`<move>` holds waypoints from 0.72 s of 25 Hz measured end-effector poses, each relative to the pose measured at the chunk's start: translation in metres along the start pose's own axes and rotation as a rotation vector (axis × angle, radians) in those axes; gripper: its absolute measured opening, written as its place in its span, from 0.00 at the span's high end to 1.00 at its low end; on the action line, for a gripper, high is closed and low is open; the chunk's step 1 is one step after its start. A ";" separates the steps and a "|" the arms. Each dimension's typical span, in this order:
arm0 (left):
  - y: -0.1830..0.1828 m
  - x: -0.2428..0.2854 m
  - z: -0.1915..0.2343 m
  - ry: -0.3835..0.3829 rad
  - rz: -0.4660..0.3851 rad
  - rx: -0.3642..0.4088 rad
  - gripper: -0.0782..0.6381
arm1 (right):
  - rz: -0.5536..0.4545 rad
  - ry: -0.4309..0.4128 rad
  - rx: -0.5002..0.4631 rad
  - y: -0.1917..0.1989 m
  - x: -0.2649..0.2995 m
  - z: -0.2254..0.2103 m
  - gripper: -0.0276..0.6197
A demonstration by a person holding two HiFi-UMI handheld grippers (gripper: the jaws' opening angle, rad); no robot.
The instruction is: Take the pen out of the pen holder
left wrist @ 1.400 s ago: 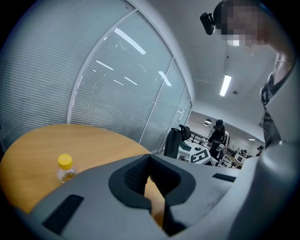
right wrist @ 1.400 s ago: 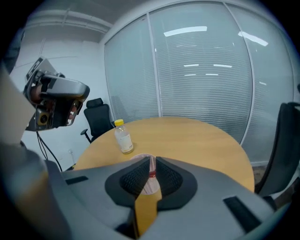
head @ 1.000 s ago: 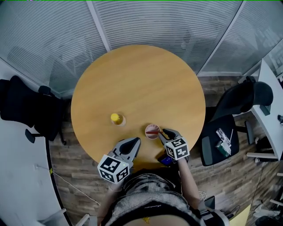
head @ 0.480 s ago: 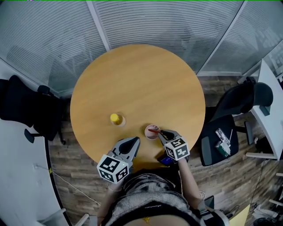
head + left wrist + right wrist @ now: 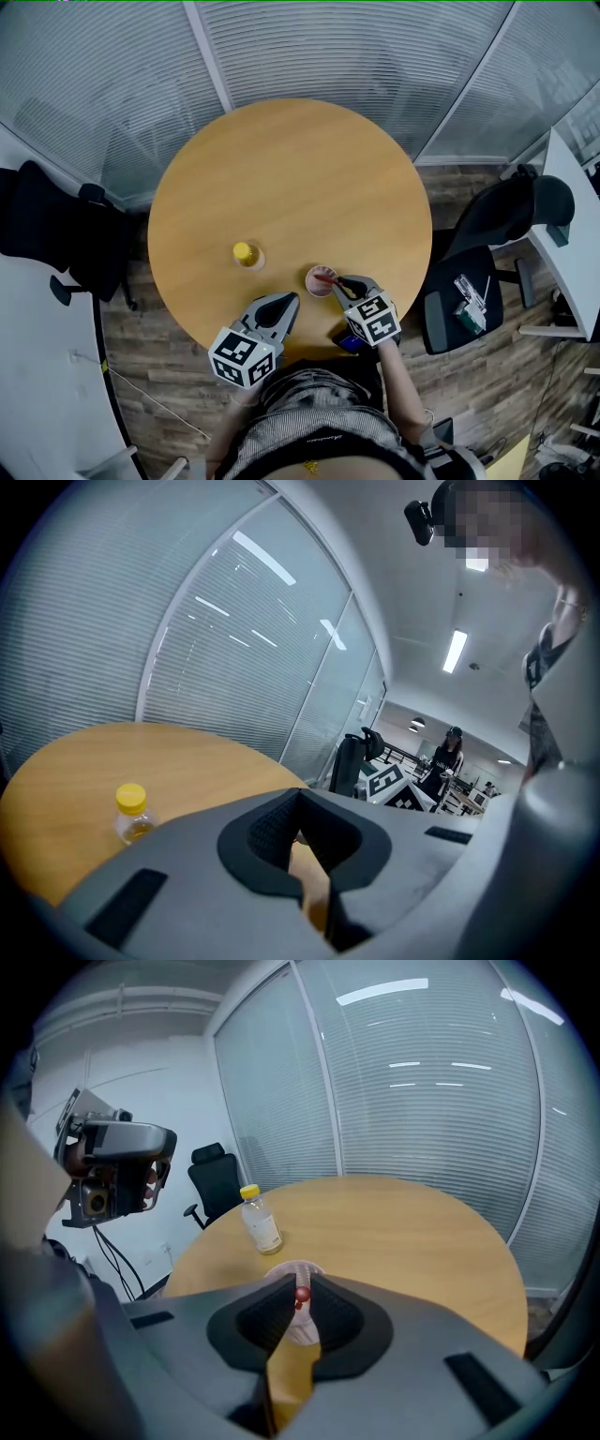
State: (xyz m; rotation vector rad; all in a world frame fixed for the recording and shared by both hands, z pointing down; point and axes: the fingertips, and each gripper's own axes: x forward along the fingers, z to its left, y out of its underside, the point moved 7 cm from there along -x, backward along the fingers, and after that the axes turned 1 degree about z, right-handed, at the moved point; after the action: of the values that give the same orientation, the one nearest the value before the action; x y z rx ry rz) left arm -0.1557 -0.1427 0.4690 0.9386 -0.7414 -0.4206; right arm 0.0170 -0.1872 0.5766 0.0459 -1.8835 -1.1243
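One red pen (image 5: 325, 277) leans aslant in the pen holder (image 5: 311, 286) near the table's (image 5: 281, 178) front edge, upper end toward the right gripper (image 5: 341, 283); its barely parted jaws pinch that end; left gripper (image 5: 286, 302) pressed together, empty.

The round surface (image 5: 300, 178) is showing a smooth, light wood-look finish with a soft satin sheen. At its near left, the bottle (image 5: 247, 253) is looking like clear glossy plastic under a yellow plastic cap. The pen holder (image 5: 321, 280) is appearing pale and translucent, and the pen (image 5: 302, 1293) is ending in a shiny red ball. The left gripper (image 5: 286, 302) and right gripper (image 5: 339, 281) are wearing matt grey plastic shells, with black, finely textured pads (image 5: 260, 1316) lining the jaws. The floor (image 5: 487, 394) is showing matt wood planks.
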 end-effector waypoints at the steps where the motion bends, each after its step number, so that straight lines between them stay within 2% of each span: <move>1: 0.000 0.000 -0.001 0.002 0.000 0.001 0.88 | 0.002 0.004 -0.012 -0.002 -0.003 0.002 0.86; 18: -0.003 -0.006 -0.010 0.015 -0.037 0.018 0.88 | -0.104 0.015 -0.116 -0.056 -0.078 0.047 0.86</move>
State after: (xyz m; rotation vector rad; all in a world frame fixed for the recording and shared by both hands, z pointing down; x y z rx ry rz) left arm -0.1526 -0.1350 0.4603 0.9730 -0.7157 -0.4393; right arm 0.0073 -0.1529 0.4754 0.0873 -1.8164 -1.2983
